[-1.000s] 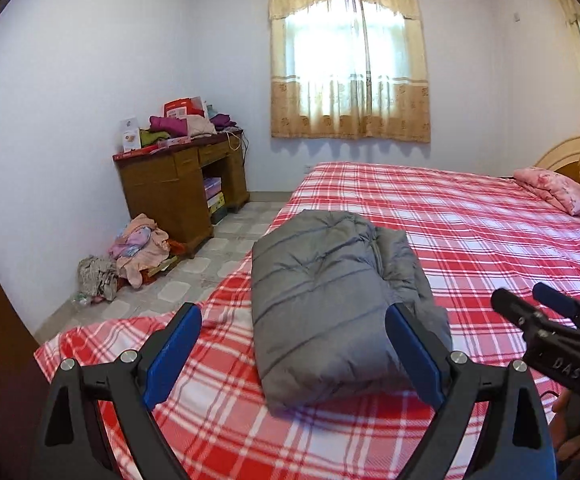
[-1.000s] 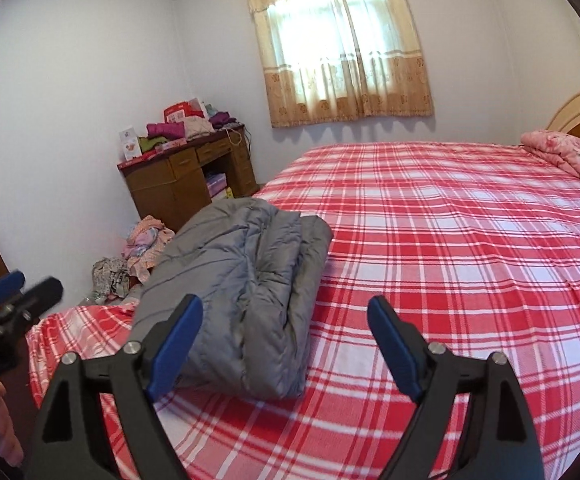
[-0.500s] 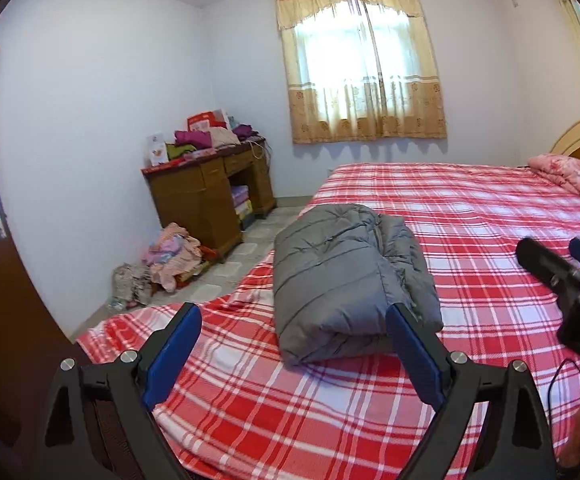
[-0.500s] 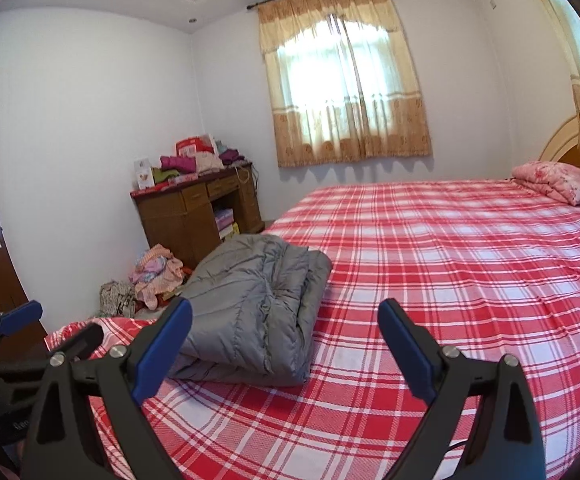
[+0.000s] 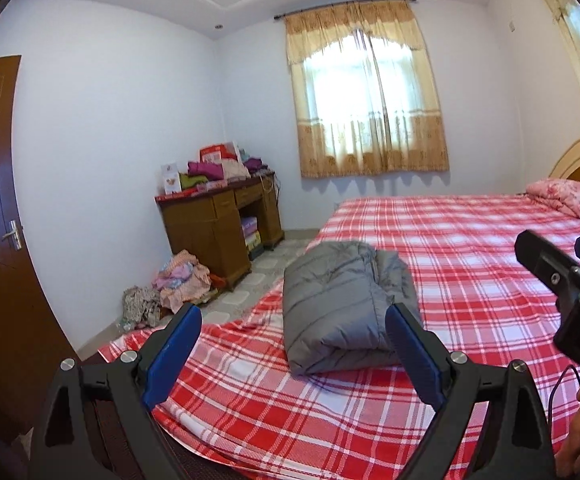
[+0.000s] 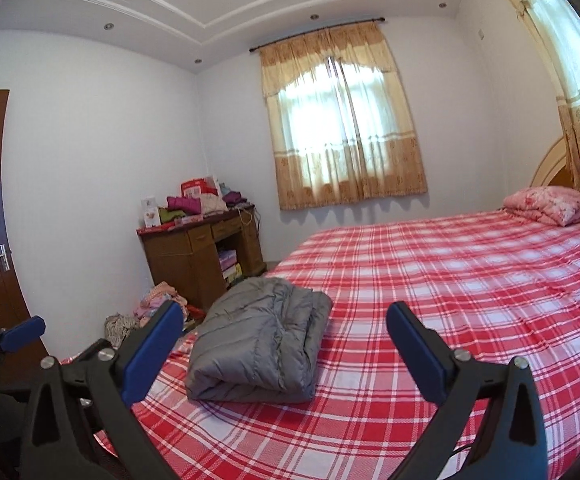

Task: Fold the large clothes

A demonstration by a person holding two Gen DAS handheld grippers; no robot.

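We see the bed (image 5: 470, 264) with its red plaid sheet spreading ahead of and under both sets of jaws. On it, near the foot edge, lies the grey padded jacket (image 5: 342, 304), folded into a thick bundle. From the left gripper (image 5: 294, 344), the bundle sits straight ahead beyond the jaws, framed between them and clear of both pads. From the right gripper (image 6: 281, 344), the jacket (image 6: 261, 348) lies ahead and nearer the left jaw, also untouched. Both pairs of jaws stand wide apart, holding nothing. Off beyond the left jaws stands a wooden desk (image 5: 221, 224), a surface heaped with clothes, and a pile of clothes (image 5: 177, 284) on the floor beside it. Far ahead to the right rests a pink pillow (image 6: 546, 204).
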